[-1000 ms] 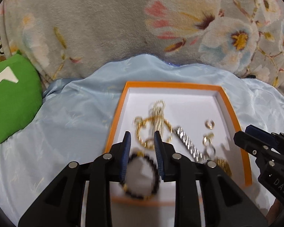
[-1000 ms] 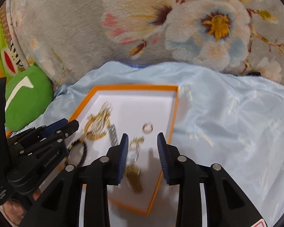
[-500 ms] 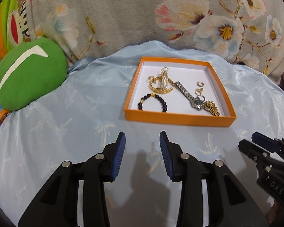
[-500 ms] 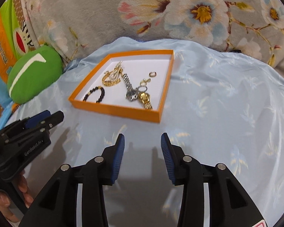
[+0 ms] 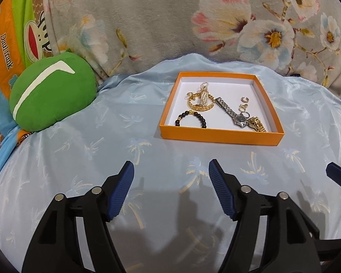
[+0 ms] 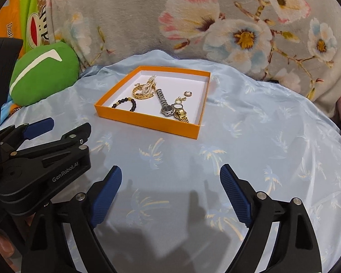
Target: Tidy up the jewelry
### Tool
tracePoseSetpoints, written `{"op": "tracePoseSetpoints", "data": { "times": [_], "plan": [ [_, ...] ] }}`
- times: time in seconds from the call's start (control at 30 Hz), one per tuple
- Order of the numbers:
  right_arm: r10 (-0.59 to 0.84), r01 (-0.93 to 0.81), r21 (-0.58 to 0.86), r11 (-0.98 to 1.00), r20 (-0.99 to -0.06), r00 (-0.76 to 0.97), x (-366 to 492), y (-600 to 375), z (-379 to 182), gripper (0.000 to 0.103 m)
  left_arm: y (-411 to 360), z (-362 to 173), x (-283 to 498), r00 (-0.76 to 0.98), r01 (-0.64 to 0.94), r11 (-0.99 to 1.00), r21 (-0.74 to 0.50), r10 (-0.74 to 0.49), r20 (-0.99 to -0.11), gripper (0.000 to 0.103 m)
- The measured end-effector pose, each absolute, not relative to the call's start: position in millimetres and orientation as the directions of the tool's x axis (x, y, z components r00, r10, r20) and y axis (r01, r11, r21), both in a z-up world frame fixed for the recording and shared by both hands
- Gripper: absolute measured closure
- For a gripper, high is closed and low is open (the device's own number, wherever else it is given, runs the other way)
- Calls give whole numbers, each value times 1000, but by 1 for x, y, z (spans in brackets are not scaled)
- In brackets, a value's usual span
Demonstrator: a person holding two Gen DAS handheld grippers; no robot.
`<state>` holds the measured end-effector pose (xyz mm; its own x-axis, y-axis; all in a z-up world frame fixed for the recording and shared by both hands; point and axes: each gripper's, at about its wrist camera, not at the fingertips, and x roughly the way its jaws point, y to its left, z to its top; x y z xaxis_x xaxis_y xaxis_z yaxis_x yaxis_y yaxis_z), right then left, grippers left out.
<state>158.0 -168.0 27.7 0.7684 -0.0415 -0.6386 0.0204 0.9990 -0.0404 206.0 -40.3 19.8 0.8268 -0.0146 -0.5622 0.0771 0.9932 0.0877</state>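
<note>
In the left wrist view, the left gripper (image 5: 171,170) fills the bottom of the frame with its blue-padded fingers (image 5: 121,190) spread wide apart and nothing between them, above a pale blue cloth (image 5: 79,141) printed with palm trees. An orange box (image 5: 220,135) with a white floor sits right of centre in the middle of the frame, well apart from the fingertips. Inside it, a black bead bracelet (image 5: 191,118) lies near the front left corner, a gold chain (image 5: 201,104) with a string of pearls (image 5: 203,94) across it sits behind that, a silver watch (image 5: 233,113) runs diagonally through the middle, a gold watch (image 5: 257,124) rests touching it at the front right, and a small ring (image 5: 245,99) lies further back. A green cushion (image 5: 52,93) sits at the left edge, and a flowered blanket (image 5: 147,18) covers the top. A blue tip of the right gripper (image 5: 338,177) pokes in at the lower right edge.

In the right wrist view, the right gripper (image 6: 170,182) is at the bottom, fingers (image 6: 105,195) likewise spread and empty. The box (image 6: 147,120) lies in the upper middle, left of centre, with the bracelet (image 6: 125,104), chain (image 6: 143,93), silver watch (image 6: 164,104), gold watch (image 6: 181,115) and ring (image 6: 188,94) all inside. The left gripper (image 6: 45,141) enters from the left edge, and the cushion (image 6: 43,72) sits upper left.
</note>
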Motion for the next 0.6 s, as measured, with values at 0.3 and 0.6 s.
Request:
{"op": "tracePoseSetpoints", "data": {
  "times": [0.3,0.6],
  "plan": [
    [-44,46,-15,999,-657,752,162,-174,24,17,-40,20,204,832,49,994,99,14,-555,20],
    [-49,56,-9,998,-659,751,161,-176,24,17,-38,21,205,833,30,994,102,32,-553,15]
  ]
}}
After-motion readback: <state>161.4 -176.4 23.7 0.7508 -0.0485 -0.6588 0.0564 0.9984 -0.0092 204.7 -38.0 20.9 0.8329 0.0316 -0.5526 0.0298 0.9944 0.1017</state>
